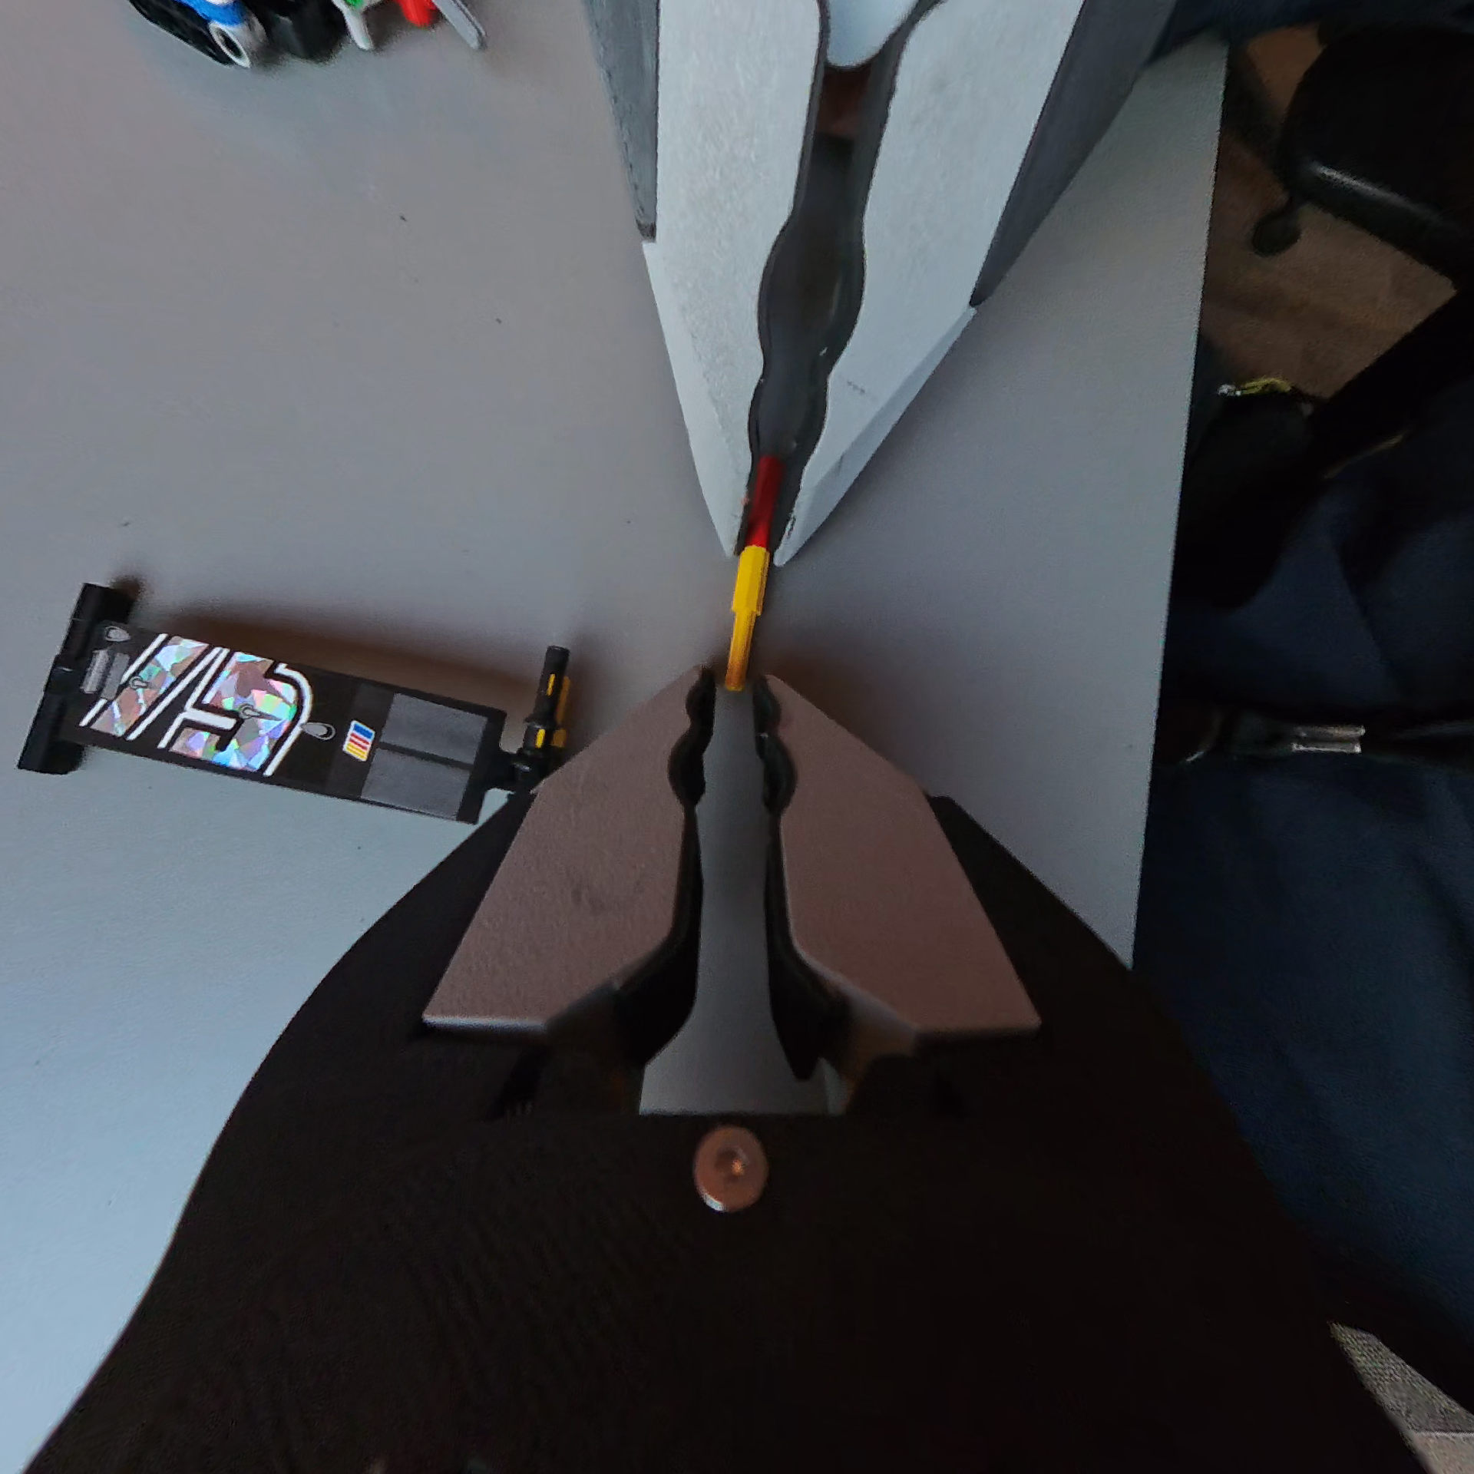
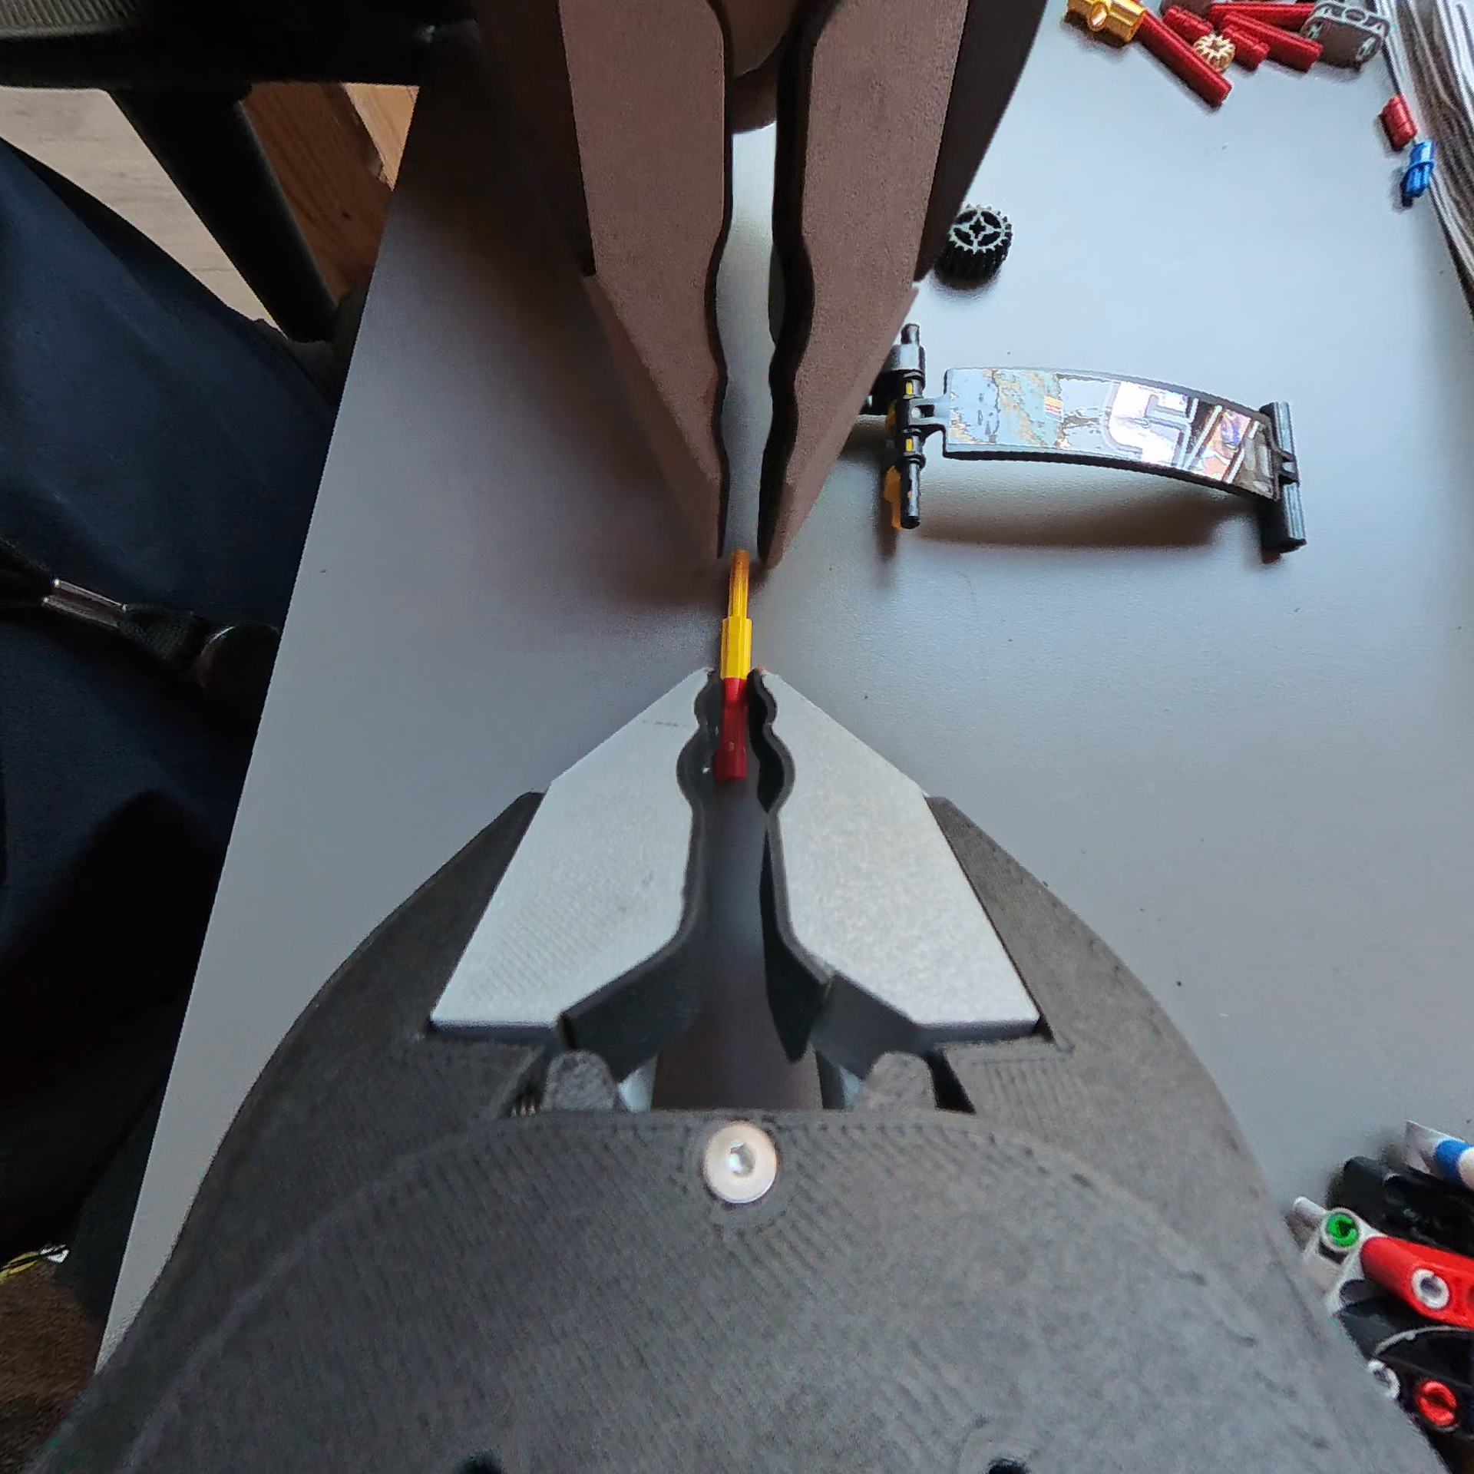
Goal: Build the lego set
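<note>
Two hand-held tongs face each other tip to tip above a smooth pale grey surface [image 2: 1117,798]. The right tongs [image 2: 734,722], with light grey fingers edged in wavy black rubber, are closed narrowly on the red end of a thin plastic rod [image 2: 732,678]; both pads press its sides. The rod is red at the gripped end, then a thicker bright yellow sleeve, then a slimmer orange-yellow pin. The left tongs [image 1: 734,690], brown-faced with the same wavy black edging, stand slightly apart, with the tip of the yellow pin just at their mouth; the pads do not visibly press it.

Beside the left tongs, on the surface, lies a long, gently curved black panel [image 1: 263,702] with a shiny holographic sticker, fitted with black and yellow pins at one end and a black bar at the other. Farther off lie a black toothed gear [image 2: 973,239], ribbed red axle pieces [image 2: 1228,40] and a small blue pin [image 2: 1416,169].
</note>
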Motion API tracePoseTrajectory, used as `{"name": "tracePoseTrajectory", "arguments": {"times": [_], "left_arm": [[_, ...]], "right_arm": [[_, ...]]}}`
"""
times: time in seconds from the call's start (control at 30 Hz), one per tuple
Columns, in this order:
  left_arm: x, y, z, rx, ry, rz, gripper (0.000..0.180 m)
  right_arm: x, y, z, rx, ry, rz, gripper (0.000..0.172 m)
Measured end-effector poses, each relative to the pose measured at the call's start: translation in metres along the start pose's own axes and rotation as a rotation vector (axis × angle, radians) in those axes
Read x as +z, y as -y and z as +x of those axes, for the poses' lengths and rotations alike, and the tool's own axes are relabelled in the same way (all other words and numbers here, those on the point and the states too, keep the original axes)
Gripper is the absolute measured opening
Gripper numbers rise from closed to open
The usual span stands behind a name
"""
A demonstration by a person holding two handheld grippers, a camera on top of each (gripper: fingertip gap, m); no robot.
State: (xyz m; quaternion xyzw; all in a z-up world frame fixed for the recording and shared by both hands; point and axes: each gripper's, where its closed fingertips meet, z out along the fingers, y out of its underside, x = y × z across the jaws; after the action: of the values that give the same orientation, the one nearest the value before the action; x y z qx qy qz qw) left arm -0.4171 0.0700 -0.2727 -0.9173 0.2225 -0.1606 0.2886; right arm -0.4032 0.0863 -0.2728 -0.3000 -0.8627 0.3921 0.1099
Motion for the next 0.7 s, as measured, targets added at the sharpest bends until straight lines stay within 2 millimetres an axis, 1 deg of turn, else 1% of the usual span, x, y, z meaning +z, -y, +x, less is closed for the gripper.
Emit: {"name": "tracePoseTrajectory", "arguments": {"times": [0.07,0.13,0.37,0.53,0.6,0.7], "left_arm": [[0.002,0.002,0.004,0.004,-0.022,0.014,0.005],[0.004,0.004,0.004,0.009,-0.020,0.025,0.002],[0.005,0.005,0.004,-0.037,-0.069,0.049,0.001],[0.005,0.004,0.004,-0.020,-0.050,0.042,0.002],[0.004,0.004,0.004,-0.016,-0.039,0.038,0.002],[0.002,0.002,-0.002,-0.012,-0.006,0.030,0.002]], "right_arm": [[0.000,0.000,-0.001,-0.009,0.004,-0.001,0.004],[0.000,0.000,-0.002,-0.018,0.006,-0.002,0.004],[-0.001,-0.001,-0.002,-0.028,0.003,-0.004,0.005],[-0.002,0.000,-0.001,-0.046,-0.013,0.006,0.005],[-0.005,0.000,0.000,-0.048,-0.021,0.015,0.007],[-0.011,-0.005,0.005,-0.025,-0.031,0.012,0.014]]}}
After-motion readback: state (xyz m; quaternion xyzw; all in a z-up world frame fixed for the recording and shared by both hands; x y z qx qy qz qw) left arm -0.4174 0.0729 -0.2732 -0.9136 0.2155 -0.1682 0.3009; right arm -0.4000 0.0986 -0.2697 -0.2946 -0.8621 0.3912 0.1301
